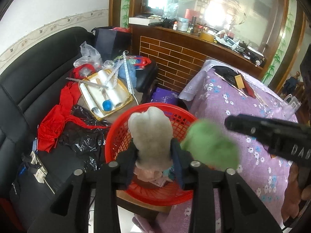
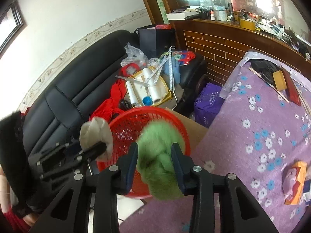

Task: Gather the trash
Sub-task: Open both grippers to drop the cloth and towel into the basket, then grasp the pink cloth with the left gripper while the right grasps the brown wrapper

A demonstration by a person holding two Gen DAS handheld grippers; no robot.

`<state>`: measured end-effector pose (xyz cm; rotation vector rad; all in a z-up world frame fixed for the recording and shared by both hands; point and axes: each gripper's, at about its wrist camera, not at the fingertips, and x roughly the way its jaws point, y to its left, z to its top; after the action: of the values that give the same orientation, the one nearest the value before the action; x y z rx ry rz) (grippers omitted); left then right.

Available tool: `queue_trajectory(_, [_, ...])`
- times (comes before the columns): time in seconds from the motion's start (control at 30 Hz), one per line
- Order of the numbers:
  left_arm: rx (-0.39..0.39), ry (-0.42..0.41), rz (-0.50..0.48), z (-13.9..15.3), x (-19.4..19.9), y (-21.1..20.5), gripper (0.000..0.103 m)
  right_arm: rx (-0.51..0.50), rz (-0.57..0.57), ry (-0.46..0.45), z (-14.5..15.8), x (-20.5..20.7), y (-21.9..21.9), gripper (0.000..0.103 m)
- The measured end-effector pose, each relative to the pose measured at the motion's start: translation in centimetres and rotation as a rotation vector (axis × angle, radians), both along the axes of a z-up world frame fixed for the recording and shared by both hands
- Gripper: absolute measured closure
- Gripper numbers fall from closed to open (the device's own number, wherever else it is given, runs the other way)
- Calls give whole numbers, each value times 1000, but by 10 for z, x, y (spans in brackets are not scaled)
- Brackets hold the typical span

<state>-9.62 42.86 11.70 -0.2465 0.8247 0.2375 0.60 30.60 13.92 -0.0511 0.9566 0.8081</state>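
Both my loads hang over the red basket (image 1: 175, 192), so the step in hand is the drop. My left gripper (image 1: 153, 155) has the white wad (image 1: 150, 134) between its pads, over the middle of the basket, where some pink and printed scraps already lie on the bottom. My right gripper (image 2: 154, 163) has the green wad (image 2: 161, 165) in the same way, above the basket's right rim (image 2: 181, 134) and close to the purple flowered tablecloth (image 2: 252, 136) on the counter. On both sides the jaws stand about half spread with the wad filling the gap; the green one is blurred, so I cannot be sure whether the pads press it or have already slackened.

To do it well, I would bring the right gripper a little further left, toward the basket's centre, before spreading the jaws, because a light fluffy wad could catch the rim and roll onto the cloth or the floor. The left one can let go where it is.

The two grippers sit close side by side, so I should pull them apart without knocking each other. The basket looks light and could tip if nudged. Far left, the black sofa (image 1: 38, 73) holds a tray of white rolls (image 1: 105, 95), red cloth (image 1: 54, 128) and a black plastic bag (image 1: 83, 136). An orange packet (image 2: 294, 182) lies on the cloth at near right.
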Motion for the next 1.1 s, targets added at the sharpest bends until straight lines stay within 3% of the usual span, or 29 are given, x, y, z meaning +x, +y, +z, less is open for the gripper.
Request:
queue_trajectory(0.17, [-15,-20,2,7,-4,-2,56,14,-24,-29,14,-2,-13,59])
queue_trajectory(0.23, [-18,-27,-5,9,-4,-6,49,20,-39,-16,15,-5,-26,57])
queue_trajectory(0.73, [-12,18,-186,4,-8,-109,48,15,-233,141,-31,-40,-167,55])
queue_trajectory(1.1, [-30,19,-314,16,-6,-201,48,-14,-427,125,-34,-60,-300,51])
